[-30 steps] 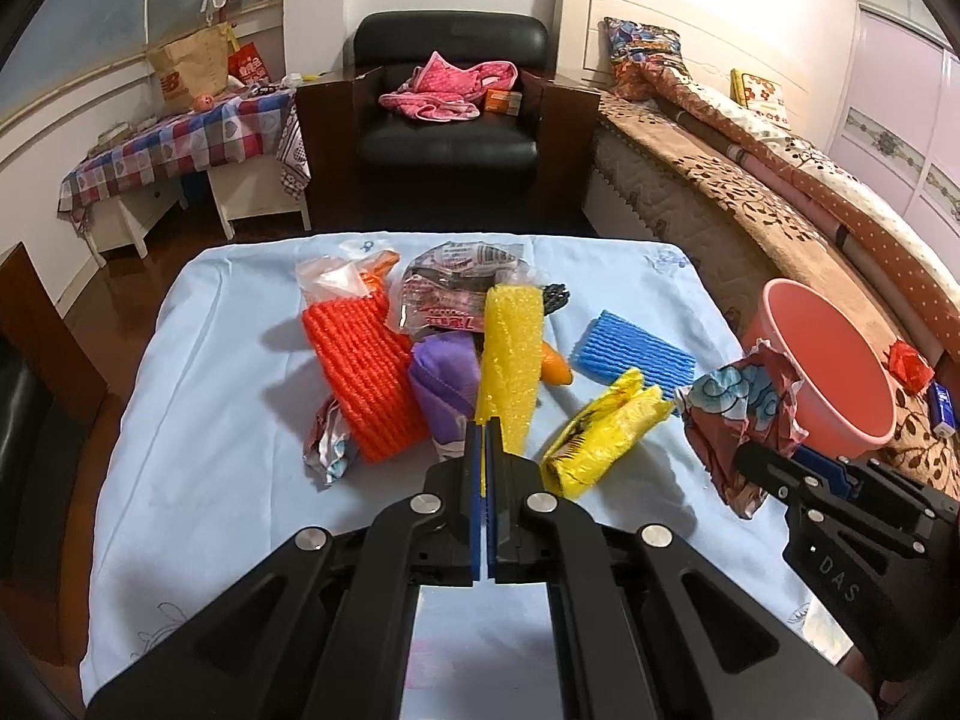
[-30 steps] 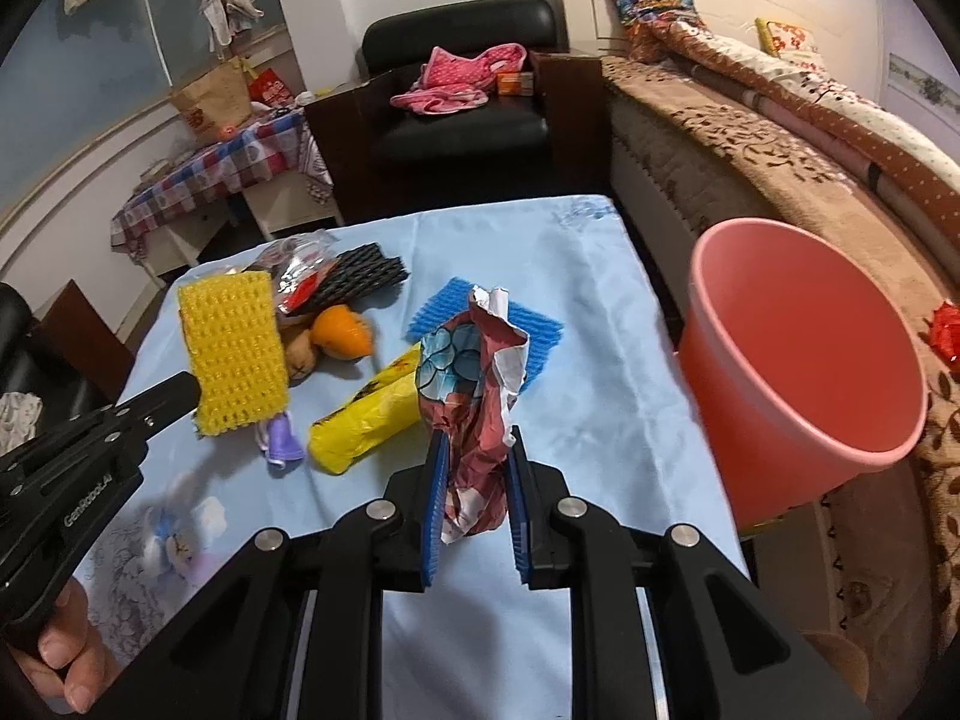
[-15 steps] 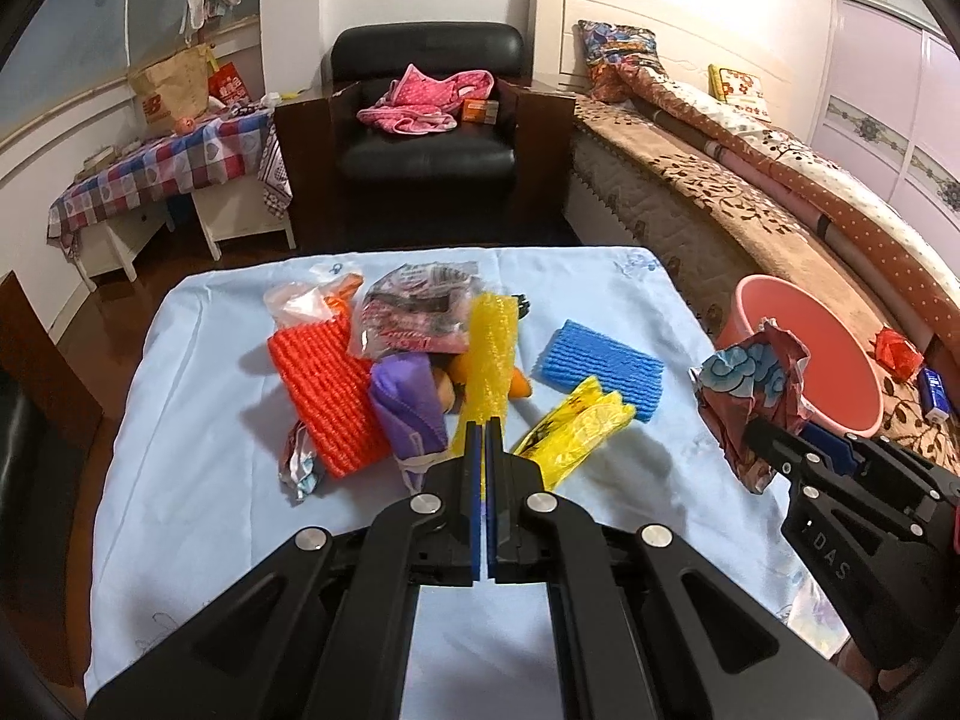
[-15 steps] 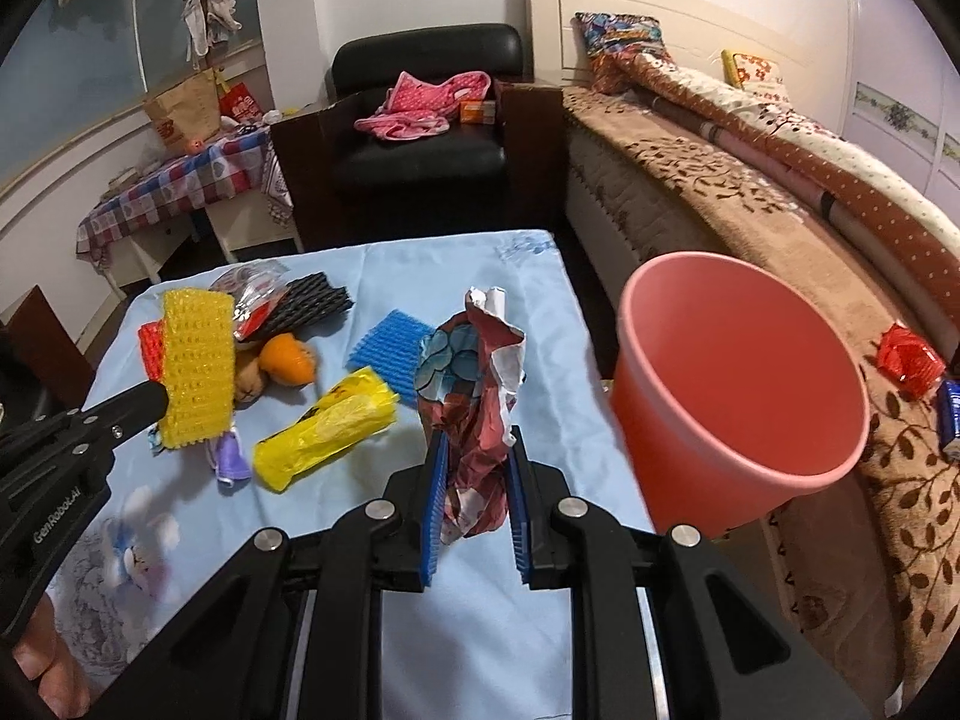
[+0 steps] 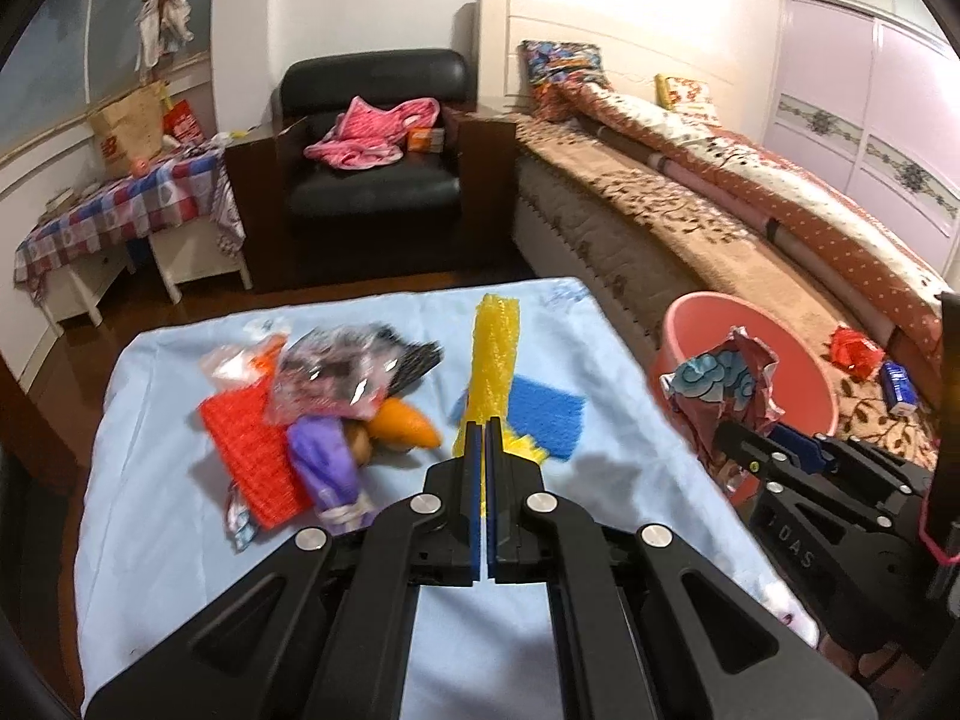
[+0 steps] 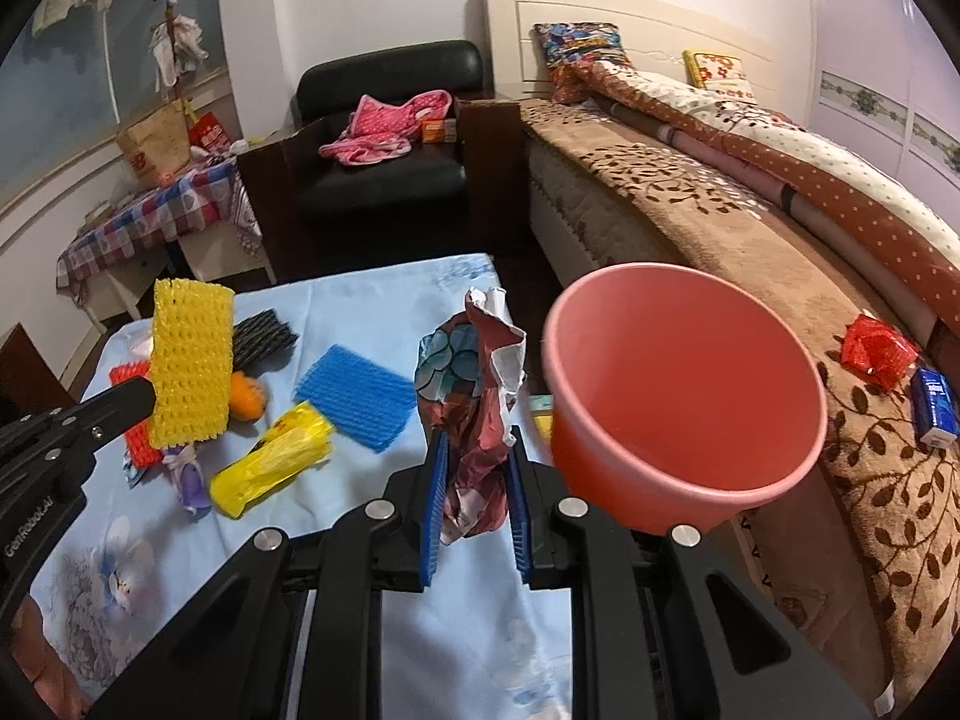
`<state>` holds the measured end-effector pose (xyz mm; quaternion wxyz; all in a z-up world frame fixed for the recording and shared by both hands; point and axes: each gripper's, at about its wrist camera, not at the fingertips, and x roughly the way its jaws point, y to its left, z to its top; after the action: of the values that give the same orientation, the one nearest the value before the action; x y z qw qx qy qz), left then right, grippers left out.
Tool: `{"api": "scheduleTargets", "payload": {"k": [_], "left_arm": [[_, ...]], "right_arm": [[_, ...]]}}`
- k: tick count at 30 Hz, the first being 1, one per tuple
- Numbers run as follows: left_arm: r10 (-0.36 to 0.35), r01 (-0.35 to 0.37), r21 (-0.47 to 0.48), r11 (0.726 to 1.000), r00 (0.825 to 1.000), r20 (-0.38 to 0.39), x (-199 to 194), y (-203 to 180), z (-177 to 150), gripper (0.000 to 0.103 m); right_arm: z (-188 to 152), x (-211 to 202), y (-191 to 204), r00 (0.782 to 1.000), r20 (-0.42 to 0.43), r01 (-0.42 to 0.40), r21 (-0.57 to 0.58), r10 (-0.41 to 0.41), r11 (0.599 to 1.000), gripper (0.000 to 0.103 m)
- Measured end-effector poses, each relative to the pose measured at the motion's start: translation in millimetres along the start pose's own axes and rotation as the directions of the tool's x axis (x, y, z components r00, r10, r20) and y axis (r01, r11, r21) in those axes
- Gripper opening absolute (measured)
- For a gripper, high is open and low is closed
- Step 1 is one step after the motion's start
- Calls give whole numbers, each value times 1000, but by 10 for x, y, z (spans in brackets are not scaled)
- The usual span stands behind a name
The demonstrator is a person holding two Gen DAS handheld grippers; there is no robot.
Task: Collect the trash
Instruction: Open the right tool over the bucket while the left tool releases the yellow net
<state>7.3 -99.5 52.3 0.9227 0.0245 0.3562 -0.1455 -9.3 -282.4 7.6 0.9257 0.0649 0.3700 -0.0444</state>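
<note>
The crumpled wrapper, dark red with a blue-and-white pattern, stands upright between the blue pads of the right gripper, which is clamped narrowly on its lower part. The wrapper is held above the table edge, just beside the rim of the pink bucket. In the left wrist view the same wrapper appears in front of the pink bucket.

The yellow foam net rises from the tips of the left gripper, whose jaws are pressed together on its lower edge. In the right wrist view the yellow foam net hangs clear of the table, lifted above the pile.

On the light blue tablecloth lie the remaining items: a blue foam net flat near the middle, a yellow plastic bag just beside it, an orange fruit, a black foam net, a red foam net, a purple bag and a clear printed packet, the last three overlapping in one heap.

The bucket stands between the table and the bed. A red wrapper and a small blue box rest on the brown bedspread. A black armchair with a pink cloth stands behind the table.
</note>
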Motion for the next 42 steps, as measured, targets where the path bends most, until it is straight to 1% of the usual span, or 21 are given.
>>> {"api": "scheduleTargets", "payload": {"k": [6, 11, 17, 20, 23, 27, 30, 35, 38, 40, 42], "left_arm": [[-82, 81, 39, 996, 996, 47, -15, -257, 155, 0], [-153, 147, 90, 985, 986, 69, 11, -567, 282, 0], [-240, 228, 148, 962, 969, 65, 106, -990, 393, 0], [-278, 267, 168, 949, 959, 49, 211, -1202, 431, 0], [-302, 295, 174, 939, 953, 15, 372, -1372, 454, 0], [-318, 319, 175, 932, 948, -31, 599, -1527, 458, 0], [-312, 316, 185, 930, 949, -54, 756, -1622, 453, 0], [-298, 309, 197, 930, 951, -83, 922, -1717, 398, 0], [-290, 304, 186, 934, 952, -99, 981, -1758, 363, 1], [-279, 294, 179, 939, 954, -104, 1000, -1769, 346, 1], [-269, 285, 176, 942, 957, -111, 1012, -1784, 336, 1]], "right_arm": [[86, -30, -317, 999, 23, 31, 52, -32, 998, 18], [149, -65, -653, 997, 40, 57, 107, -62, 993, 18], [207, -64, -1087, 993, 50, 98, 171, -108, 980, 18], [238, -34, -1219, 991, 52, 113, 183, -124, 977, 18], [269, 55, -1328, 990, 42, 127, 189, -137, 974, 18], [275, 219, -1423, 991, 15, 127, 197, -132, 972, 19], [250, 342, -1522, 993, -9, 119, 216, -119, 969, 19], [209, 416, -1641, 994, -20, 112, 234, -110, 966, 19], [192, 427, -1680, 994, -24, 110, 233, -107, 966, 28], [181, 405, -1695, 994, -19, 107, 233, -105, 967, 36], [170, 374, -1707, 994, -12, 105, 234, -105, 967, 42]]}}
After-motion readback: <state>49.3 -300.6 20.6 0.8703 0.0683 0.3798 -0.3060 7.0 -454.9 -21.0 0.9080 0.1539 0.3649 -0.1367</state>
